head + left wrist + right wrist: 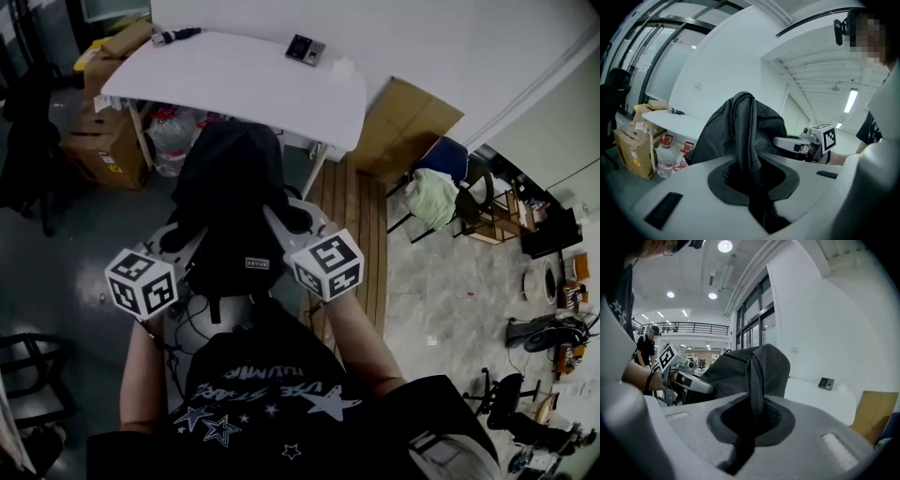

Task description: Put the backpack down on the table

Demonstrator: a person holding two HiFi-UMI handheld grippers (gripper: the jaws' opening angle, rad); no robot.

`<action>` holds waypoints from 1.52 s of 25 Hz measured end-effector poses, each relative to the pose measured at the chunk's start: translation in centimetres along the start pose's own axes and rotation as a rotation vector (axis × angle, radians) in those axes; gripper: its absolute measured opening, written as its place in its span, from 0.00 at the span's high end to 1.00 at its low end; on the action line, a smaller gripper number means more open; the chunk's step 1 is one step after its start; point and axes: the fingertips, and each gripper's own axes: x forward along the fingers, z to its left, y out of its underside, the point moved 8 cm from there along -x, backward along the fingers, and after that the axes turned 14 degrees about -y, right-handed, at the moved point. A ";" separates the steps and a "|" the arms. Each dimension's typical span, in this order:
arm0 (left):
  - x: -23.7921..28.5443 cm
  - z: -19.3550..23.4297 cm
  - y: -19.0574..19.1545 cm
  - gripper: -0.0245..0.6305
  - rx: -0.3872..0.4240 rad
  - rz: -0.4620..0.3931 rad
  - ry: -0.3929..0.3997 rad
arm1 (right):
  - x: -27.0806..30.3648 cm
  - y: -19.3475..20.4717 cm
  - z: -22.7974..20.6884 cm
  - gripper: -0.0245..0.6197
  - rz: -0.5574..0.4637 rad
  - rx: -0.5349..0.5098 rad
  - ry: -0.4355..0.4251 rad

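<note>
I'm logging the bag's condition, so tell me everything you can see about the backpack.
The backpack is black, soft fabric, slumped and creased, with a small pale label low on its near side. It hangs in the air just short of the white table, not resting on it. The left gripper and right gripper are each shut on a mesh-textured strap, one at either side. Nothing else visibly touches it.

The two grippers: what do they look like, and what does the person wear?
The left gripper and right gripper have pale grey bodies with dark inner pads. Each carries a white cube with black square markers. Black cables run below the left one. The shirt is black, short-sleeved, with white stars.
</note>
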 end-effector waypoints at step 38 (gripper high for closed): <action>17.4 10.8 -13.0 0.89 -0.023 0.001 -0.144 | 13.8 -5.8 -23.0 0.94 -0.028 -0.010 -0.166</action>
